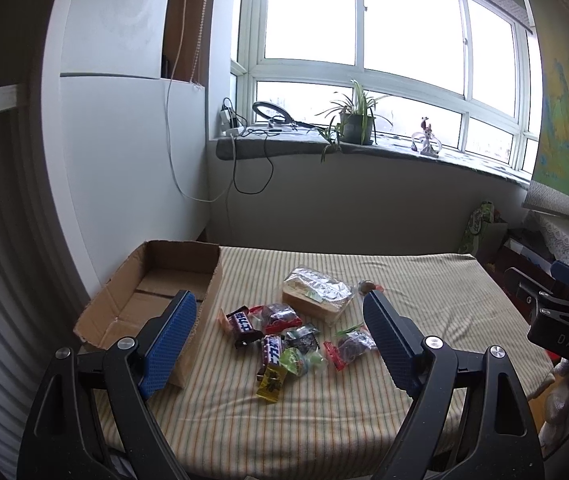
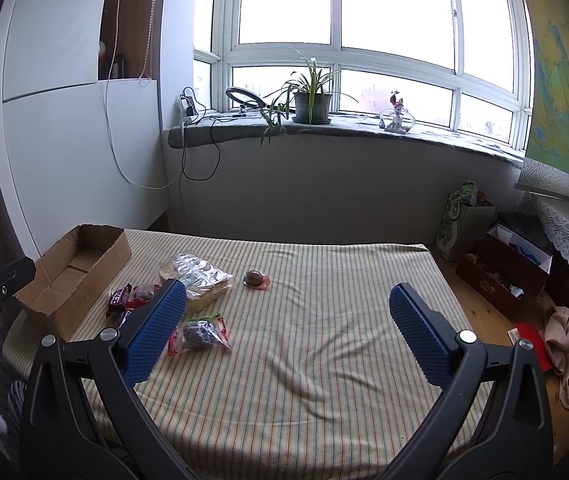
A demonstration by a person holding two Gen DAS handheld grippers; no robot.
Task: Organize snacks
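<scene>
Blue textured pads face each other across a wide gap on the left gripper [image 1: 280, 338], jaws spread, nothing between them; right gripper [image 2: 287, 330] likewise spread wide and empty, raised above bare striped cloth [image 2: 324, 360]; each gripper shows at the edge of the other's view, well apart. Small wrapped snacks [image 1: 284, 344] lie in a loose heap on the cloth just ahead of the left gripper: dark bars with white lettering, a yellow packet, green and red-edged clear packets. Just behind the heap, touching or nearly so, a clear bag of sliced bread [image 1: 318, 294]. One round brown sweet in pink wrap [image 2: 256, 279] sits alone, right of the bread. Cardboard box [image 1: 156, 288], open-topped and empty inside, rests at the cloth's far-left corner, beside the heap. Beyond: grey windowsill with potted plant [image 2: 311, 100], ring light [image 1: 270, 110] and figurine [image 2: 396, 114].
</scene>
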